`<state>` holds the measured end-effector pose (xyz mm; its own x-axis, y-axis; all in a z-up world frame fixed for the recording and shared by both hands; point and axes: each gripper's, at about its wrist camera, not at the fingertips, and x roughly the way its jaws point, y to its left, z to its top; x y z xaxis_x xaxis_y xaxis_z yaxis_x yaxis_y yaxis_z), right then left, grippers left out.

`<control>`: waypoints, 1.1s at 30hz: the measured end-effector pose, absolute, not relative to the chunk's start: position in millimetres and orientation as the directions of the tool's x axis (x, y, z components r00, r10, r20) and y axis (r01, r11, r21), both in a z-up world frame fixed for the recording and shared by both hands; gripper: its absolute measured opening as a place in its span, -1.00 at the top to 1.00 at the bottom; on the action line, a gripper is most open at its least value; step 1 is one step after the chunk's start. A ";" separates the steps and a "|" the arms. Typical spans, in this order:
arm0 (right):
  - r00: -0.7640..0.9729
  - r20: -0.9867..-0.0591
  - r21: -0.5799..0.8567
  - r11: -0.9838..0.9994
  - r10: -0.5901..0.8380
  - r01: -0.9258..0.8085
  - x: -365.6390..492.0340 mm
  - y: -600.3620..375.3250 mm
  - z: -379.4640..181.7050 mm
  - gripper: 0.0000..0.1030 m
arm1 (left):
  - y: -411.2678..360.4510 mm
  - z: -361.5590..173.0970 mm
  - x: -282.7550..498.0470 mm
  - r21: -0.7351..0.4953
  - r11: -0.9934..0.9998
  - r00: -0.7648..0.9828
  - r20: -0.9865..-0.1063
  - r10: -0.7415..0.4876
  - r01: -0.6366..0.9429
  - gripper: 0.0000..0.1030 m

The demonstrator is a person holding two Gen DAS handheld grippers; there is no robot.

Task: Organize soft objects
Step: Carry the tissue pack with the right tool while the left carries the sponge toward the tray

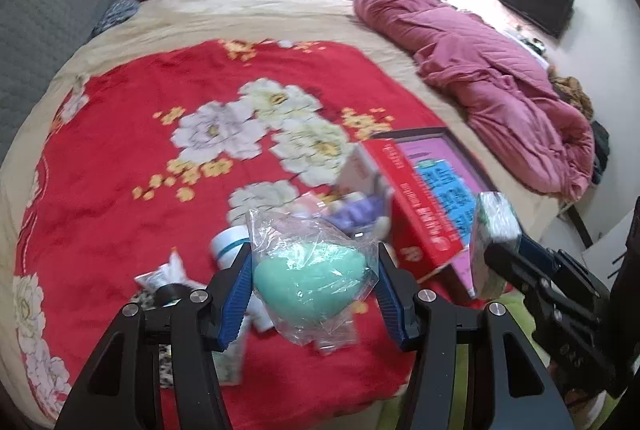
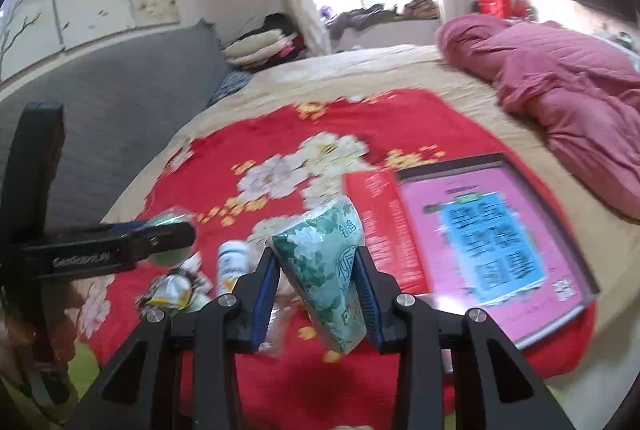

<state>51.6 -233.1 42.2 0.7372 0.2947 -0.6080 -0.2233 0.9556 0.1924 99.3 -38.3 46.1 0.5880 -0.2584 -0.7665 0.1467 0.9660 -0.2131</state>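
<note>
My left gripper (image 1: 314, 282) is shut on a mint-green egg-shaped sponge in clear plastic wrap (image 1: 310, 284), held above the red floral blanket (image 1: 160, 150). My right gripper (image 2: 318, 284) is shut on a green floral tissue pack (image 2: 328, 266), also lifted off the bed. In the left wrist view the tissue pack (image 1: 494, 230) and the right gripper show at the right. In the right wrist view the left gripper (image 2: 120, 246) shows at the left with the green sponge (image 2: 170, 222) partly hidden behind it.
A red box with a pink and blue lid (image 2: 480, 242) lies open on the blanket to the right. A white bottle (image 2: 232, 264), small packets (image 2: 172, 290) and a purple soft item (image 1: 356, 212) lie below the grippers. A pink quilt (image 1: 500, 82) is bunched at the bed's right side.
</note>
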 end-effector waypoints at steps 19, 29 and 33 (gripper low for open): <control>0.843 -0.520 0.230 0.973 0.138 -0.017 38.9 -356.1 87.4 0.26 | -166.3 88.4 97.8 -0.210 0.918 0.581 -0.720 -0.378 0.337 -0.12; 0.834 -0.542 0.258 0.965 0.103 0.048 44.9 -396.2 74.5 0.26 | -228.4 68.0 115.0 -0.181 0.895 0.525 -0.756 -0.392 0.407 -0.12; 0.831 -0.547 0.274 0.959 0.100 0.064 49.5 -408.0 67.5 0.26 | -250.3 56.0 124.1 -0.149 0.889 0.506 -0.776 -0.376 0.432 -0.12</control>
<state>49.5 -408.0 67.5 0.8313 0.1005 -0.5466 0.0644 0.9595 0.2744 124.1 -250.3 56.0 0.5061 -0.3761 -0.7761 0.4323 0.8893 -0.1491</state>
